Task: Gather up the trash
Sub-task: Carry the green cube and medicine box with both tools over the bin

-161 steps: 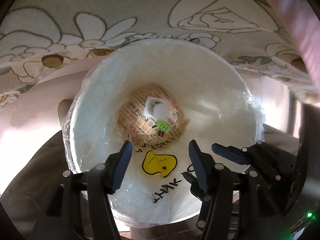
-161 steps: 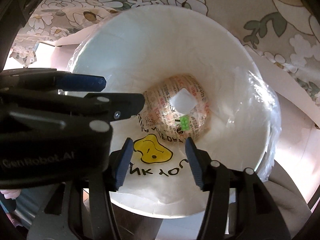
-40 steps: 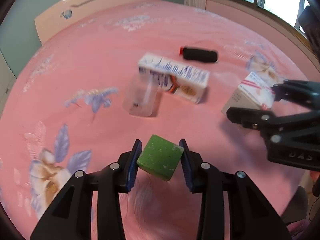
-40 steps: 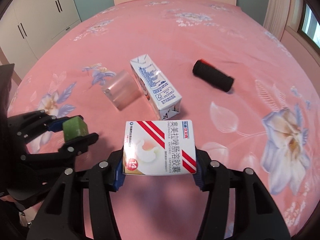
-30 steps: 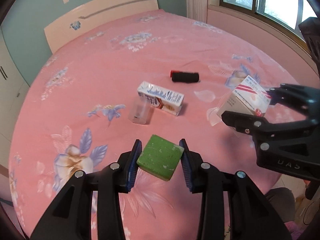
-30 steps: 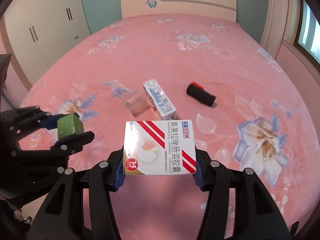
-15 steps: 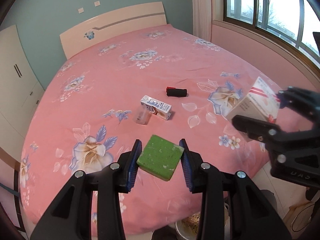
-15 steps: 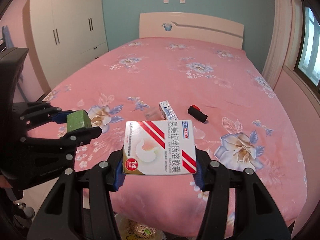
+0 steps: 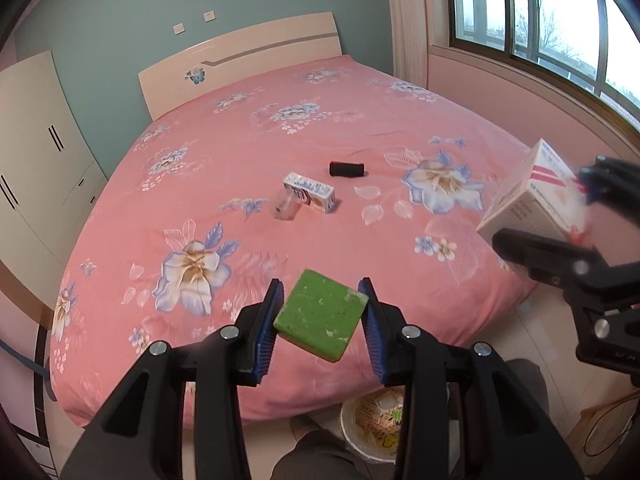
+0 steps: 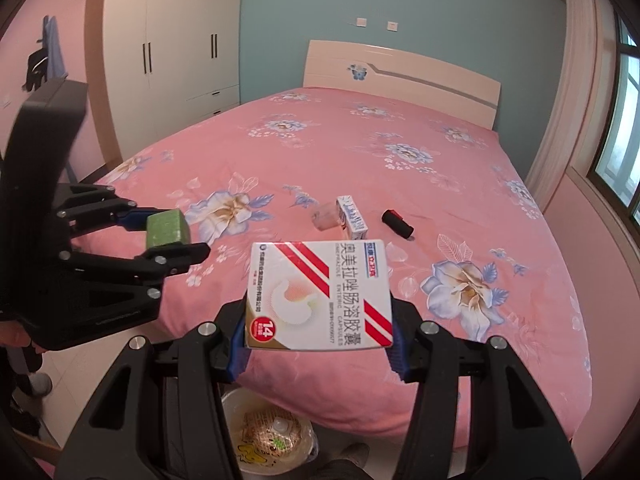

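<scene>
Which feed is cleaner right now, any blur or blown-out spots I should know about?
Left wrist view: the right tool and its medicine box are motion-smeared at the frame edge, and the window is bright; the green block is sharp. Right wrist view: sharp and evenly lit, box print legible, only fisheye bending at the edges.

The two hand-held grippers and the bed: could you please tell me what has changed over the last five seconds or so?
Both were open over the lined bin then. Now the left hand-held gripper is shut on the green sponge, the right hand-held gripper on the medicine box, and both have pulled back from the bed. The milk carton, clear cup and black tube lie as they did a second ago.
</scene>
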`<move>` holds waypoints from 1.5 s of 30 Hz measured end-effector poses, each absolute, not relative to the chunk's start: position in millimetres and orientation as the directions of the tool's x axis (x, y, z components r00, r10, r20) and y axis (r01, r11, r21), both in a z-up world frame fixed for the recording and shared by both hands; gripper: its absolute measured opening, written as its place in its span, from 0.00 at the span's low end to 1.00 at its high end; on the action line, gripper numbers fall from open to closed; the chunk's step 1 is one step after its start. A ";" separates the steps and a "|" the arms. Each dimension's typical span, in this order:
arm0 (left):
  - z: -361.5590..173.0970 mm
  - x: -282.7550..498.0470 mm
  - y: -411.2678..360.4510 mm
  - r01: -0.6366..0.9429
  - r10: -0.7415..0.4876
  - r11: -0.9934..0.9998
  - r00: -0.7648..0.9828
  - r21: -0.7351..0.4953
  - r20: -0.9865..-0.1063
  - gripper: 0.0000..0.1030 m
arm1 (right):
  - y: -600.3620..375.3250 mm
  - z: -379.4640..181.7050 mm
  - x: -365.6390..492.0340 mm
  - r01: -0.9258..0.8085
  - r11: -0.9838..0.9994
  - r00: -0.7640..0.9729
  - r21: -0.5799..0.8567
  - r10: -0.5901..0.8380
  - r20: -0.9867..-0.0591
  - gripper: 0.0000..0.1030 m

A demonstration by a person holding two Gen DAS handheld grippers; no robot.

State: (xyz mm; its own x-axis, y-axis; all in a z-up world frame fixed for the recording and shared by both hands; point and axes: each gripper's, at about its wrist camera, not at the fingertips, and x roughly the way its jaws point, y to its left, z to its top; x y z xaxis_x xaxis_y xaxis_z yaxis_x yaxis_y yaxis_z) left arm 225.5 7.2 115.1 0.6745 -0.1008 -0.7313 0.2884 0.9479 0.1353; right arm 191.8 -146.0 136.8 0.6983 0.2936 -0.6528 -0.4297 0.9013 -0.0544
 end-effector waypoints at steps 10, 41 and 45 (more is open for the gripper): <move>69.1 193.1 5.6 0.313 -0.121 0.944 0.631 0.108 -0.766 0.40 | -140.8 89.8 163.7 -0.457 0.887 0.651 -0.064 0.284 -0.704 0.53; -154.2 187.2 -4.1 0.342 -0.150 0.939 0.279 -0.047 -0.948 0.40 | -125.9 -163.7 161.9 -0.477 0.877 0.296 0.057 0.221 -0.929 0.53; -183.9 189.7 -2.1 0.326 -0.152 0.943 0.225 -0.072 -0.962 0.40 | -124.1 -196.7 161.8 -0.476 0.875 0.237 0.083 0.219 -0.947 0.53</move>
